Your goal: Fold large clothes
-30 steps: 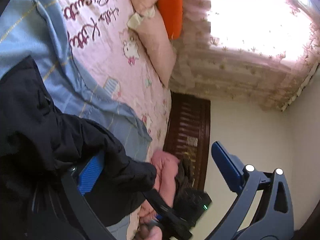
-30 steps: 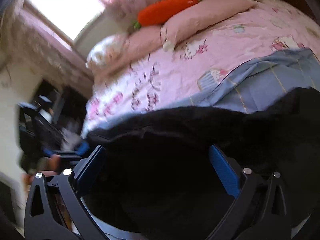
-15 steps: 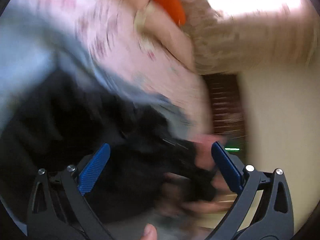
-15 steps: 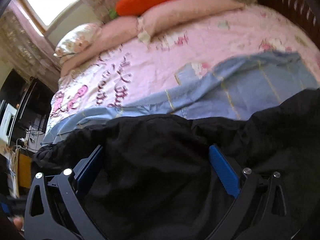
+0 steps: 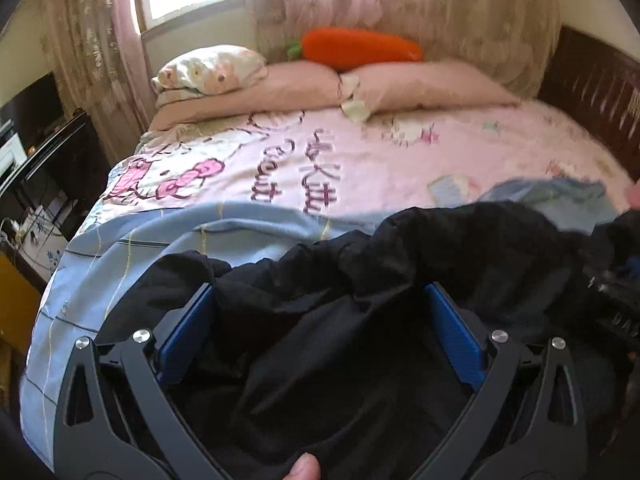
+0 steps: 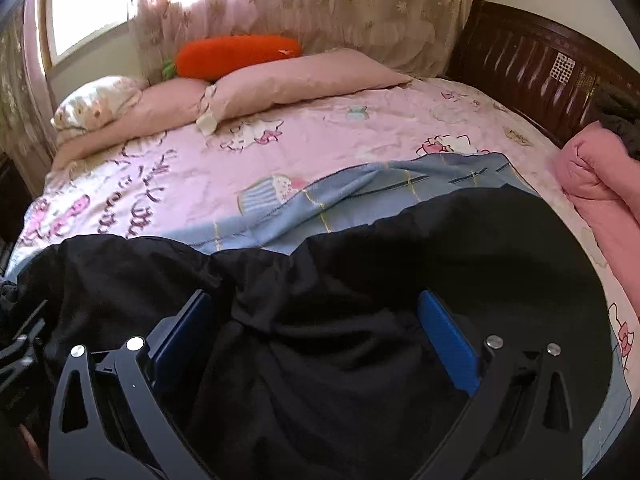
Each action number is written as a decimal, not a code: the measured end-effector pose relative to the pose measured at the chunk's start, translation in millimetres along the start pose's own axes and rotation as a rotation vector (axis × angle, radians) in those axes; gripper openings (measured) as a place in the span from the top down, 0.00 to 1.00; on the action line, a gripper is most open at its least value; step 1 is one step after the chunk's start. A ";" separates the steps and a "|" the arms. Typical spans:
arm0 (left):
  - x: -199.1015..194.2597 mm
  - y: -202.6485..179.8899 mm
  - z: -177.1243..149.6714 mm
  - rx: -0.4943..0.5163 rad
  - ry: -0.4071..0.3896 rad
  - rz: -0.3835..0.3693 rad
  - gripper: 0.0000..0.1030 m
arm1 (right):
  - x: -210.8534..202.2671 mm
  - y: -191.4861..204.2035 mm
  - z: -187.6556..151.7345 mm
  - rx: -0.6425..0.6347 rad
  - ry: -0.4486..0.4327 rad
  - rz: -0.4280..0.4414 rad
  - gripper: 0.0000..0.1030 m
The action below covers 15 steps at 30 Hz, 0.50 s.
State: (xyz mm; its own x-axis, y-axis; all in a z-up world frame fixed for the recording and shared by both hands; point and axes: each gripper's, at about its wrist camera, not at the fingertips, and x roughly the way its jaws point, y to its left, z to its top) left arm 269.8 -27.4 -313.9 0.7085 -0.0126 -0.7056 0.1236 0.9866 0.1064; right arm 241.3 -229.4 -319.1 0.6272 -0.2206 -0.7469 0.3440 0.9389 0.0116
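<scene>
Garment: a black garment lies bunched across the near edge of the bed, on top of a light blue blanket that covers the pink sheet; in the right wrist view it fills the lower half, its far hem running from 9 o'clock to 3 o'clock.
Left gripper: fingers spread wide apart, cloth heaped between them — nothing pinched.
Right gripper: fingers likewise apart, black fabric lying loose in the gap.
Step in hand: probably choosing a hem or corner to take hold of before spreading the garment flat.
Risk, layers: the fabric is rumpled and dark, so edges are hard to read; closing here could catch several layers at once and drag a lump rather than a clean edge.
Risk, blanket: the blue blanket sits directly beneath — a low pinch could lift it with the garment.
Risk, collision: the other gripper's frame shows at 3 o'clock in the left view, close by; converging on the same fold could knock them together.
Risk, slip: thin cloth may slide off smooth pads.
</scene>
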 end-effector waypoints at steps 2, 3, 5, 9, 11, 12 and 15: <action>7.7 5.2 -8.1 0.002 0.007 -0.012 0.02 | 11.2 -3.0 -1.9 0.015 0.013 0.009 0.01; 14.3 7.6 -10.5 -0.006 0.010 -0.021 0.02 | 13.8 -3.9 -3.8 0.020 0.012 0.016 0.01; 21.0 7.5 -14.9 -0.019 0.018 -0.032 0.02 | 23.9 -4.2 -8.1 0.031 0.010 0.029 0.01; 32.8 -2.7 -18.2 0.009 0.017 0.004 0.02 | 39.2 -0.3 -11.7 0.030 0.022 0.025 0.01; 38.9 -3.6 -19.1 0.005 0.017 0.004 0.02 | 43.9 1.2 -12.5 0.028 0.026 0.030 0.01; 41.9 -2.8 -20.4 -0.001 0.022 -0.002 0.02 | 45.9 1.2 -12.7 0.030 0.029 0.035 0.01; 46.9 -0.2 -24.7 -0.017 0.021 -0.012 0.02 | 48.5 0.5 -14.6 0.035 0.028 0.045 0.01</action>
State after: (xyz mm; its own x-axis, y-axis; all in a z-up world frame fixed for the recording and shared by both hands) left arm 285.9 -24.2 -364.3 0.6920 -0.0213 -0.7216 0.1199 0.9891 0.0858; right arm 261.7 -235.8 -365.0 0.6233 -0.1704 -0.7632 0.3404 0.9378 0.0686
